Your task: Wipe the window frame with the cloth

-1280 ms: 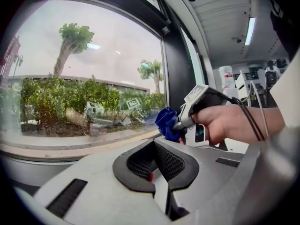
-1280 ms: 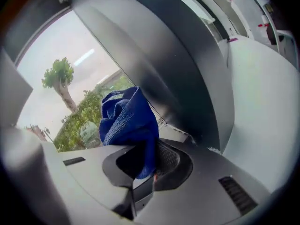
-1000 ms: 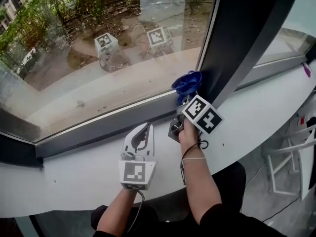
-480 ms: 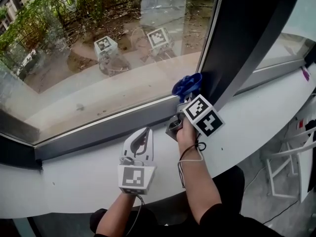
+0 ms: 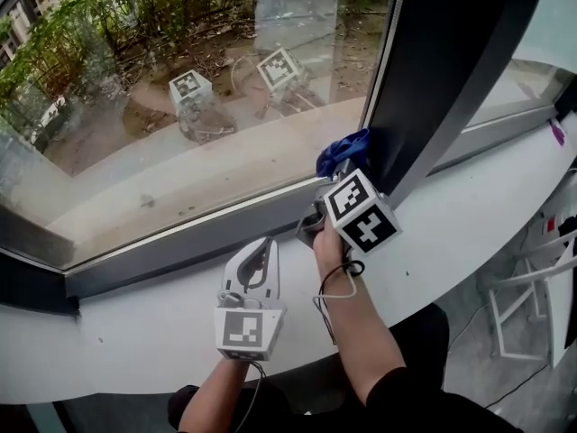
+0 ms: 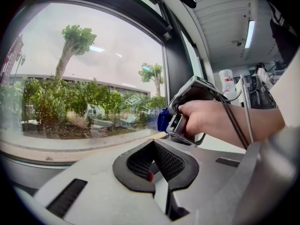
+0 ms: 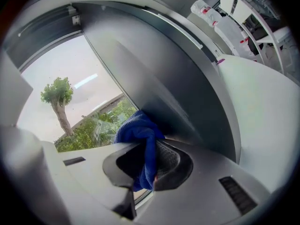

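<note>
Much of the cloth (image 5: 343,151) is hidden behind the right claw (image 5: 332,182) (head view).

- The right hand-held gripper (image 5: 334,177) has swung a little to the left along the window frame (image 5: 424,88); its marker cube (image 5: 360,211) is now tipped further over to the left.
- The blue cloth (image 5: 343,151) clamped in its jaws, a rounded bunch a second ago, is now flattened and stretched out towards the dark upright of the frame.
- The left hand-held gripper (image 5: 263,242) has slid slightly back towards the person on the white surface (image 5: 135,323).
- The reflections (image 5: 278,68) of both marker cubes have shifted in the glass (image 5: 180,152).
</note>
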`<state>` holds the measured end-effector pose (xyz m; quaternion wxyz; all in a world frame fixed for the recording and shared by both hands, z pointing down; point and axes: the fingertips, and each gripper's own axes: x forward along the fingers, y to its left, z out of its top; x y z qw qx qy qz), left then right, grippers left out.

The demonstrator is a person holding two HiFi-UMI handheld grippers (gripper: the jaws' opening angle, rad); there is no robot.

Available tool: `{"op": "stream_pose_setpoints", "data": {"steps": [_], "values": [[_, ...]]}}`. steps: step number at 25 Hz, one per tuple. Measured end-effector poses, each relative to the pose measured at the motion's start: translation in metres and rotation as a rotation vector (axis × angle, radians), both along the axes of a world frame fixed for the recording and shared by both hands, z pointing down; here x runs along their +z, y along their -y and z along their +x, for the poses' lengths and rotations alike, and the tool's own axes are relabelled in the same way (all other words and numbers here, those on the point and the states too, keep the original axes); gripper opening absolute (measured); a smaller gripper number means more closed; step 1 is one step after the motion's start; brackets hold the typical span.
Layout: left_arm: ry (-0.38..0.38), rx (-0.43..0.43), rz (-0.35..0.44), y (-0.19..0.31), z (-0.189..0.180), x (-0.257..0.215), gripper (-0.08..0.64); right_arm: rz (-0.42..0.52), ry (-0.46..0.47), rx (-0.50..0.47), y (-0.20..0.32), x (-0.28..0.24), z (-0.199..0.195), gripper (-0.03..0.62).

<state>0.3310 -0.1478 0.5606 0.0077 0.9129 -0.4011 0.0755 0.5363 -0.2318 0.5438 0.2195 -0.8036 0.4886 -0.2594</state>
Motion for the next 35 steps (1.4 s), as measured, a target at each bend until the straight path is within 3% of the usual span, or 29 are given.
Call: {"op": "stream_pose_setpoints", "data": {"steps": [8, 17, 26, 35], "values": [[-0.004, 0.003, 0.004, 0.001, -0.002, -0.002, 0.005, -0.017, -0.268, 0.036, 0.002, -0.028, -0.005, 0.021], [-0.011, -0.002, -0.009, 0.001, -0.002, -0.001, 0.005, -0.026, -0.361, 0.098, 0.004, -0.037, -0.006, 0.021], [-0.016, 0.001, -0.003, 0.003, -0.001, -0.005, 0.005, 0.002, -0.565, 0.168, 0.002, -0.068, -0.007, 0.021], [-0.036, 0.001, 0.008, 0.004, -0.002, -0.01, 0.005, 0.009, -0.63, 0.164, 0.004, -0.078, -0.009, 0.021]]}}
